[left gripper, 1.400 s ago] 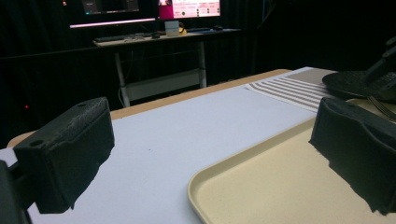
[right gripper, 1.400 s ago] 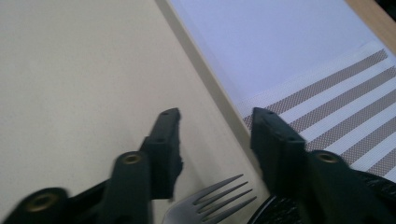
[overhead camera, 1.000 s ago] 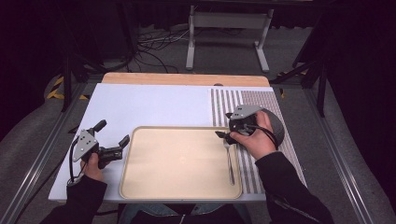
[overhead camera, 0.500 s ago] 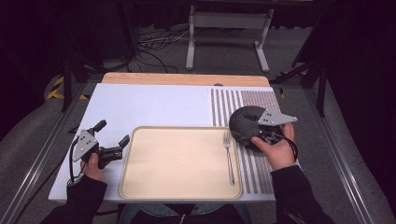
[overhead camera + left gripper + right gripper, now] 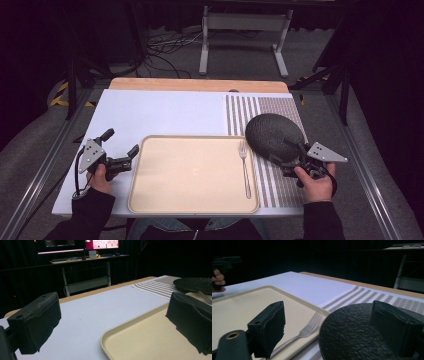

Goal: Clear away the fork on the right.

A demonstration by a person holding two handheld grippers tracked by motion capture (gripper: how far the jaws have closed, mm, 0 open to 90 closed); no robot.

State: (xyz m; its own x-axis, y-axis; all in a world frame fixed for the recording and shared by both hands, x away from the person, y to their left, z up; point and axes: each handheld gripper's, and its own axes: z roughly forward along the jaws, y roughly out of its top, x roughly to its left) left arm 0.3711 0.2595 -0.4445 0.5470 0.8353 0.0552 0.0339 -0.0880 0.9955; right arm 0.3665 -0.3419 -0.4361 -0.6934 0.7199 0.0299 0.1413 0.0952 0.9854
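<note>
On the striped mat [image 5: 270,180], right gripper [image 5: 287,155] fingers wide at the round, rough-textured black plate [image 5: 272,132].

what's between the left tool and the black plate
The beige tray, with a fork along its far side, separates left tool from black plate; clearest in the high view.

We wear dark long sleeves [image 5: 90,212] that reach down to our wrists. In each hand we have a black tool with two jaws. The left gripper [image 5: 120,150] has a grey three-cornered plate with little screws on top, and a thin black cable hangs from it in a loop. The right gripper [image 5: 289,154] has the same grey plate. Up close, our jaws are chunky black blocks with rough sides and small round holes.
</note>
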